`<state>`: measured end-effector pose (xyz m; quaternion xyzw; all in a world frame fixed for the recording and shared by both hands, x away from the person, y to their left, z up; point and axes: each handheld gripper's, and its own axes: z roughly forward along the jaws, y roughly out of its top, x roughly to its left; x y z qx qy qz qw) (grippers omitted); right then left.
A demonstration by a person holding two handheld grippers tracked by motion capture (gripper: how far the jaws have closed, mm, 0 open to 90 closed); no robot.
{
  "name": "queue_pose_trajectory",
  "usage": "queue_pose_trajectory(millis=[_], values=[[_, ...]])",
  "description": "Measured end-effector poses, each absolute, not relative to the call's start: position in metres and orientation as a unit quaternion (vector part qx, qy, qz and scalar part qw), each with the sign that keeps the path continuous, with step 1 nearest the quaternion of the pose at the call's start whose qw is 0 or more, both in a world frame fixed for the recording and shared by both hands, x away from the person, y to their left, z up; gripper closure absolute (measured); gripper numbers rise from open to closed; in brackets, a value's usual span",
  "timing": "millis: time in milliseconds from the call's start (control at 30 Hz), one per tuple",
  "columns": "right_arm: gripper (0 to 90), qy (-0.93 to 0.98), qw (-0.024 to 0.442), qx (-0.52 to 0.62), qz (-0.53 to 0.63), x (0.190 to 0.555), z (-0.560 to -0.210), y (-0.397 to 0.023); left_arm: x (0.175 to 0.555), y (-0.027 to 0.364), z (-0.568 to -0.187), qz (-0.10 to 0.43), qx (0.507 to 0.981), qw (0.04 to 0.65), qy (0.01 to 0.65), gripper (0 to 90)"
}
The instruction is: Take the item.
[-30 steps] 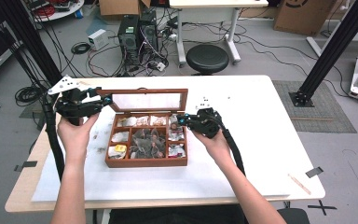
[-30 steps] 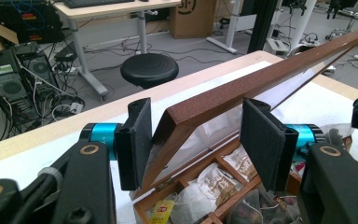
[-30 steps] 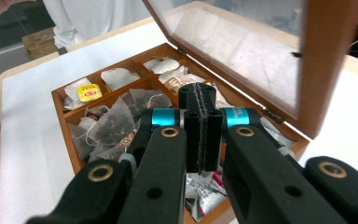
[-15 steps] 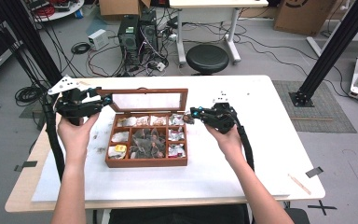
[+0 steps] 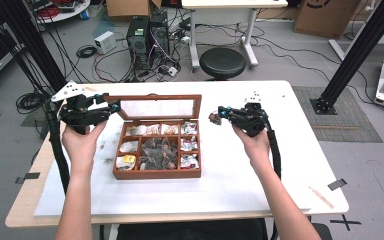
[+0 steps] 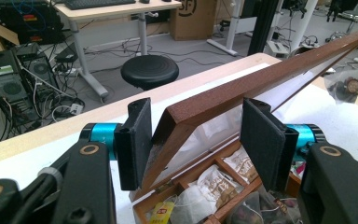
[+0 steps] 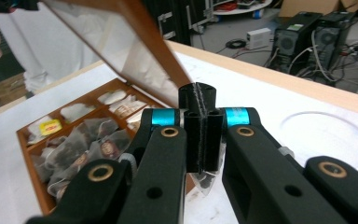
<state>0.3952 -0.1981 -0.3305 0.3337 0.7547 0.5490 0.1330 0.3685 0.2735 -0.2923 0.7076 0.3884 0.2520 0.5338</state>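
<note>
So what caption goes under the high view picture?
Left gripper holds the tea box lid open; right gripper lifts out a tea bag.

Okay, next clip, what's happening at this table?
A person works a wooden tea box on the white table with a hand-held gripper in each hand. The left hand-held gripper has its pads either side of the glass-paned lid's corner, propping it open. The right hand-held gripper is shut on a clear tea bag, holding it in the air to the right of the box. The compartments hold more bags.
</note>
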Motion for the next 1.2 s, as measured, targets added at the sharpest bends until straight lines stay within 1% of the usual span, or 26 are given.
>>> queue_pose_trajectory(millis=[333,567,933,1200], values=[[90.0,0.738,0.145,0.361,0.552,0.408,-0.329,-0.212,0.369,0.274,-0.293,0.252,0.707,0.535,0.388,44.1],[90.0,0.722,0.15,0.388,0.553,0.42,-0.334,-0.22,0.369,0.274,-0.293,0.252,0.706,0.535,0.388,44.1],[90.0,0.719,0.165,0.401,0.543,0.434,-0.327,-0.218,0.369,0.274,-0.293,0.252,0.707,0.535,0.388,44.1],[90.0,0.708,0.168,0.421,0.541,0.447,-0.335,-0.222,0.369,0.274,-0.293,0.251,0.706,0.537,0.387,44.1]])
